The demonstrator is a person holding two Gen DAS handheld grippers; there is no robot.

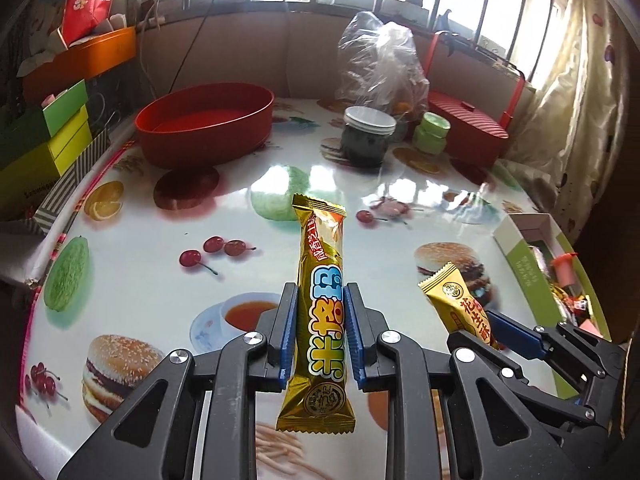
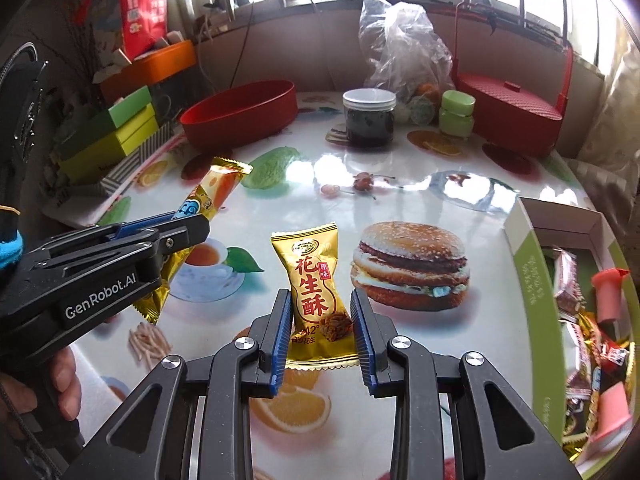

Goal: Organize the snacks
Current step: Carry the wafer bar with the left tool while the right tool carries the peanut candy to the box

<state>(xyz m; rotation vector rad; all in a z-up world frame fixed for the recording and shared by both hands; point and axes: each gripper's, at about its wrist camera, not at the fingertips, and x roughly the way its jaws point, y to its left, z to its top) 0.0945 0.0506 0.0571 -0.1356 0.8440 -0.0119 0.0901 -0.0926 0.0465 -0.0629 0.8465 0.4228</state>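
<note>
My left gripper is shut on a long gold snack bar and holds it upright above the table; the bar also shows in the right wrist view. My right gripper is shut on a short gold peanut-candy packet, held above the table; the packet shows at the right of the left wrist view. The two grippers are side by side. A red oval tub stands empty at the far left of the table. A green-sided box with several snacks stands at the right edge.
A dark jar with a white lid, a small green jar, a clear plastic bag and a red lidded basket stand at the back. Green and yellow boxes are stacked left. The table has a glossy food-print cover.
</note>
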